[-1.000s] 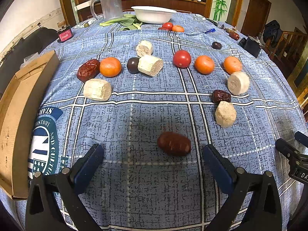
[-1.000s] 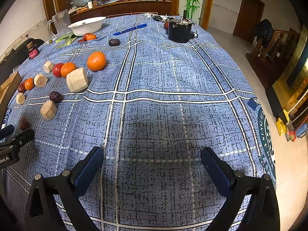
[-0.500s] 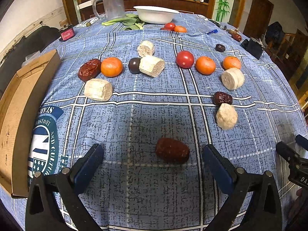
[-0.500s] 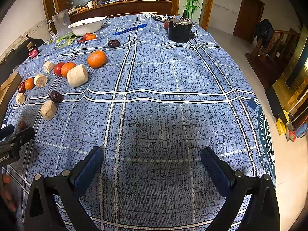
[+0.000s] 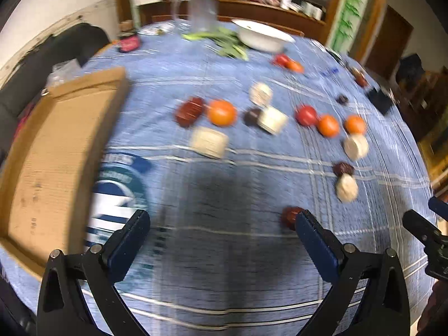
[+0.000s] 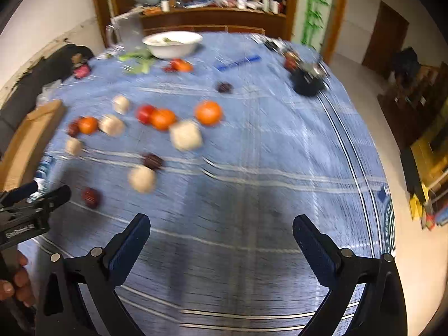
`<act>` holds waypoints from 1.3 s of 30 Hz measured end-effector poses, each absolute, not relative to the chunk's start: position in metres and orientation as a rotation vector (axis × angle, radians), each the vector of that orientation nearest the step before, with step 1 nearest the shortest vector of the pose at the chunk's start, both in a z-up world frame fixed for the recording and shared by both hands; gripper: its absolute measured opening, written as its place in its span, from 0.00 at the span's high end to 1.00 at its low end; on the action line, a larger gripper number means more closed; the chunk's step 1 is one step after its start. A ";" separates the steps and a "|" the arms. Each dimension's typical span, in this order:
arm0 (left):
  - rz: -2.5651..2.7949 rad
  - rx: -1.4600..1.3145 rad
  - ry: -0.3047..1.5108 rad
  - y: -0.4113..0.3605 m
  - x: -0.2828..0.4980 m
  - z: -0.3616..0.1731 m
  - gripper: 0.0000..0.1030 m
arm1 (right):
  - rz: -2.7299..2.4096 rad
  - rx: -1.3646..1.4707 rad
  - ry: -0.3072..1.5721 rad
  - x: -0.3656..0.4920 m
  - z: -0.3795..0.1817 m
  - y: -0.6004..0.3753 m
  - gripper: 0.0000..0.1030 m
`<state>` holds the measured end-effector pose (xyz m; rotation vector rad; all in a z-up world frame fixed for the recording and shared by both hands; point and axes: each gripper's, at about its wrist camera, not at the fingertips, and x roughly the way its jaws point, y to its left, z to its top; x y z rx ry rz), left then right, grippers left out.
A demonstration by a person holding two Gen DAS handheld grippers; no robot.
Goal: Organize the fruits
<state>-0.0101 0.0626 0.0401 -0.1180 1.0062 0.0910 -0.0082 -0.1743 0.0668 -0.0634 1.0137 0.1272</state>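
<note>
Blue tablecloth (image 6: 280,145); pen (image 6: 238,62) only rightward

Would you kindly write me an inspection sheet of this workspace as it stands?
Surface: blue plaid tablecloth; both views motion-blurred.
Job's things: oranges, e.g.; red tomato; dark red dates, nearest one beside the left gripper's right finger; pale cylindrical pieces, e.g.; all loose on the cloth.
Clutter: cardboard box, white bowl, clear pitcher, greens, blue pen, black device.
Grippers: left gripper open, empty; right gripper open, empty.
Cables: nothing seen.
Surroundings: wooden sideboard, doors, tiled floor.
</note>
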 end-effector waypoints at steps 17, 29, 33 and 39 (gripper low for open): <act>0.079 -0.114 0.949 0.088 -0.042 0.063 0.00 | 0.128 -0.060 0.958 -0.037 0.079 -0.131 0.01; 0.071 -0.091 0.933 0.082 -0.049 0.069 0.00 | 0.113 -0.044 0.953 -0.045 0.082 -0.134 0.01; 0.066 -0.084 0.926 0.080 -0.051 0.070 0.00 | 0.111 -0.049 0.952 -0.048 0.082 -0.133 0.01; 0.064 -0.082 0.918 0.080 -0.053 0.073 0.00 | 0.108 -0.058 0.945 -0.051 0.084 -0.132 0.01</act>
